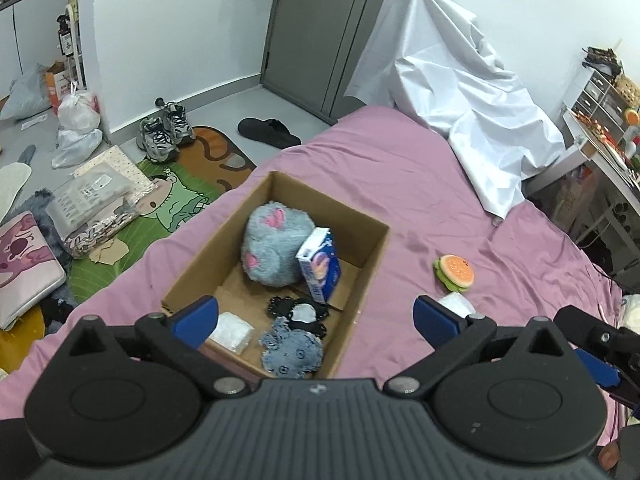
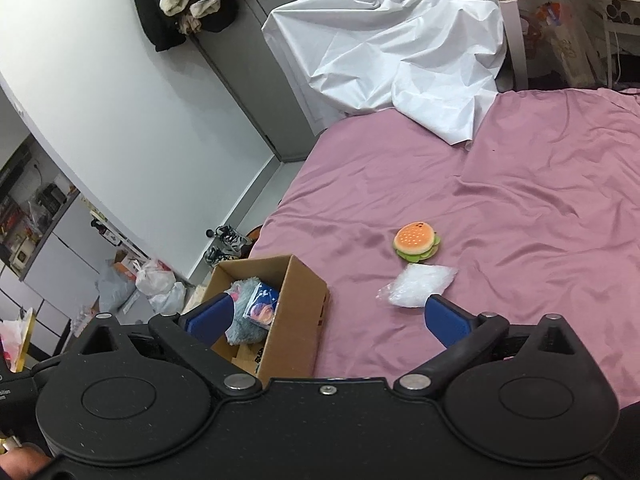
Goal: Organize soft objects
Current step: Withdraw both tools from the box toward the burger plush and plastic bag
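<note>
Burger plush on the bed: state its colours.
Orange bun over green layers, on the burger plush; clearest in the right wrist view.

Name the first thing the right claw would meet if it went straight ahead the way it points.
Probably the bare pink bedsheet. The open right claw aims between the cardboard box and the clear plastic bag, though depth is unclear.

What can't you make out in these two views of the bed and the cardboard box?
- Cardboard box, right wrist view: its near wall and the right claw hide most of the contents.
- White packet on the bed, left wrist view: mostly behind the left claw's blue finger.
- Blue carton, left wrist view: print too small to read.
- Whatever lies under the white sheet: covered in both views.
</note>
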{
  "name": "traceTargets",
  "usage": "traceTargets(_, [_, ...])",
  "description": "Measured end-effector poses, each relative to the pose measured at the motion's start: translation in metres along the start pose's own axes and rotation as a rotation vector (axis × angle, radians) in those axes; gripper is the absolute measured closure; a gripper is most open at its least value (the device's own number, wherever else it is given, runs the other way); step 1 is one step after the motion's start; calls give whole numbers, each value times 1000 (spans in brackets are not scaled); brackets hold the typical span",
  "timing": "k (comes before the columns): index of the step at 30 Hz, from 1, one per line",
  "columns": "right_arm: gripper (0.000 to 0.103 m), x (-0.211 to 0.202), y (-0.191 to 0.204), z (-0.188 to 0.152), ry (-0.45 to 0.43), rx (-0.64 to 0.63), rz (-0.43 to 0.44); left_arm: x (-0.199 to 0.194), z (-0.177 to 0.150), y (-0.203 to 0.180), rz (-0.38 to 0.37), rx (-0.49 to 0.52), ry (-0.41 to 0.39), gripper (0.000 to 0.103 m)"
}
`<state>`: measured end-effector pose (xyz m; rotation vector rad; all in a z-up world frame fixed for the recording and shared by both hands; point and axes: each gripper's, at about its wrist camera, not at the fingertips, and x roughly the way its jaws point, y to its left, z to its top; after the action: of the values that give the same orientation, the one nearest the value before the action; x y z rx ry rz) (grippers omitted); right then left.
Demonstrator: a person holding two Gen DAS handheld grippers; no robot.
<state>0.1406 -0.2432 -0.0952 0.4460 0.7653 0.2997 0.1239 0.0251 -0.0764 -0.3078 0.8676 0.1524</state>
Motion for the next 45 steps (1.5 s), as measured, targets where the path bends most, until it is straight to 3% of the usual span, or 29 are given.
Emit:
traceTargets(28, [0,-2,-86,14,-1,91,-15,22,-9,-72,17,92,44,1])
traceTargets(45, [2,37,-134,22,55,290,62,60,-11,-106,-32,88,63,7])
